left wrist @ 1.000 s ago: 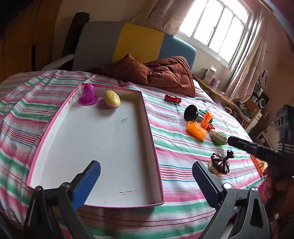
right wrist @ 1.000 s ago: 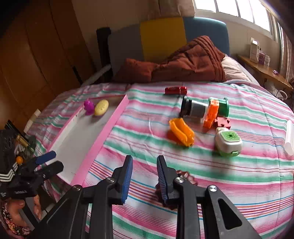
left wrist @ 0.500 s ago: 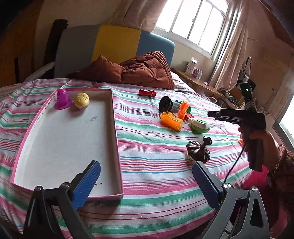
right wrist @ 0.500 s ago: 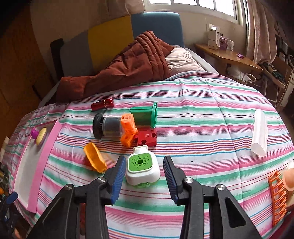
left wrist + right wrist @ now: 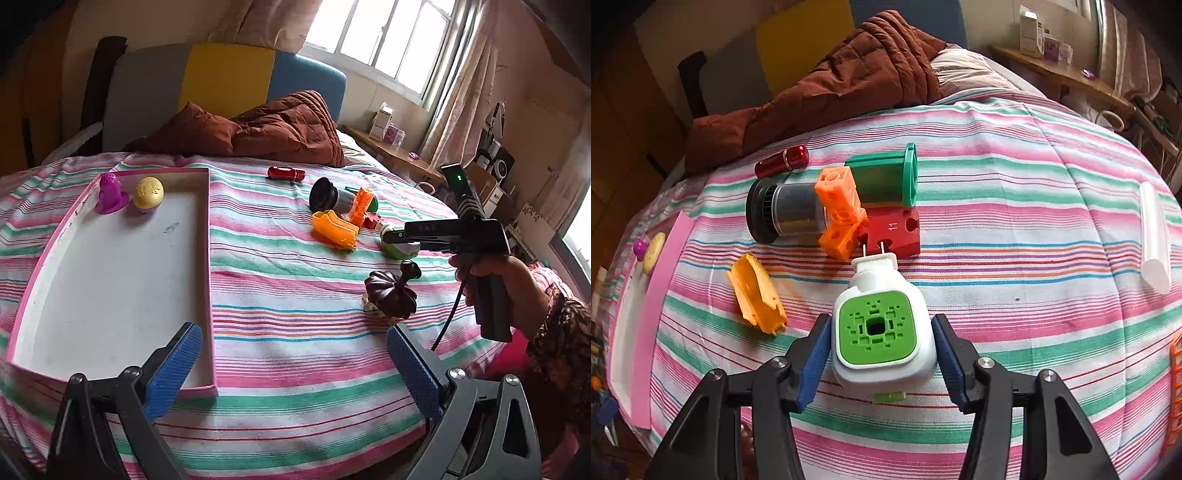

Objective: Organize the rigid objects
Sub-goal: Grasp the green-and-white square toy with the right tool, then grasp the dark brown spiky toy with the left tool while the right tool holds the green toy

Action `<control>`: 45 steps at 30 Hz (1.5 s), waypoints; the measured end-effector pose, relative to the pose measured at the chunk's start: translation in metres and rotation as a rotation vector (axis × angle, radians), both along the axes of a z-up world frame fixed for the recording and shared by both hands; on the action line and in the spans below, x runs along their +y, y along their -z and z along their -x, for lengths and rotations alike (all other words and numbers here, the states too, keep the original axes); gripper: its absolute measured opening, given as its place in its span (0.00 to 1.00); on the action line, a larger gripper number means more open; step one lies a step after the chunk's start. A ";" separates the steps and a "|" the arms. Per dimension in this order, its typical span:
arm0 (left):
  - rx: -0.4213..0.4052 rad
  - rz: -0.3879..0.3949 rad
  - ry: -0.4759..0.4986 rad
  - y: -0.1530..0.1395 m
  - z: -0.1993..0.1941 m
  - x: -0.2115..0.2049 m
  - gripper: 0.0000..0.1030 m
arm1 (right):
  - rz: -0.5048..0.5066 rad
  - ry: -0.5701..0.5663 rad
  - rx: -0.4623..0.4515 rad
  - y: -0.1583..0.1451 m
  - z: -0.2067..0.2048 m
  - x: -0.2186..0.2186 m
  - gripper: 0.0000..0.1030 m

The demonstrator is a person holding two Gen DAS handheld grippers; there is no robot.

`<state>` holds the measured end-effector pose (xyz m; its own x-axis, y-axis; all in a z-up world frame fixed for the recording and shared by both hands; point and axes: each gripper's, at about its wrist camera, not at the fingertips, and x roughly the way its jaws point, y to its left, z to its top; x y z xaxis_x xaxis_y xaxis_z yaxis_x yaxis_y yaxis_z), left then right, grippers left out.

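A pink-rimmed white tray (image 5: 207, 236) lies on the striped bed and holds a purple toy (image 5: 109, 192) and a yellow egg (image 5: 148, 192). My right gripper (image 5: 881, 354) is open, its blue pads on either side of a white and green plug-in device (image 5: 879, 328), with a small gap on the right. The device also shows in the left wrist view (image 5: 400, 251) under the right gripper (image 5: 397, 236). My left gripper (image 5: 295, 363) is open and empty above the bed's near edge. A dark brown spinning top (image 5: 391, 293) lies ahead of it.
Beyond the device lie a red block (image 5: 895, 232), orange cubes (image 5: 840, 214), a green holder (image 5: 886, 179), a black-capped jar (image 5: 783, 210), a red cylinder (image 5: 783, 160) and an orange scoop (image 5: 755, 293). A white tube (image 5: 1154, 236) lies right. A brown quilt (image 5: 266, 129) sits behind.
My right gripper moved forward and down until its fingers straddle the white and green device, and opened wider. My left gripper's view shifted slightly; it stays open.
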<state>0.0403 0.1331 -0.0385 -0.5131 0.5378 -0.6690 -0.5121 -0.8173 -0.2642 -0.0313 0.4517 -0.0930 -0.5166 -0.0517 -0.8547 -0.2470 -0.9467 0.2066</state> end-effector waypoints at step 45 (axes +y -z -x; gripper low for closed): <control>0.024 0.007 0.112 -0.012 0.013 0.086 0.98 | 0.486 -0.005 0.032 0.012 -0.010 0.012 0.50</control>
<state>0.0276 0.2192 -0.0263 -0.4659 0.5884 -0.6609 -0.6065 -0.7562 -0.2456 -0.0216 0.4640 -0.1053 -0.5414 -0.4433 -0.7144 -0.2290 -0.7399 0.6326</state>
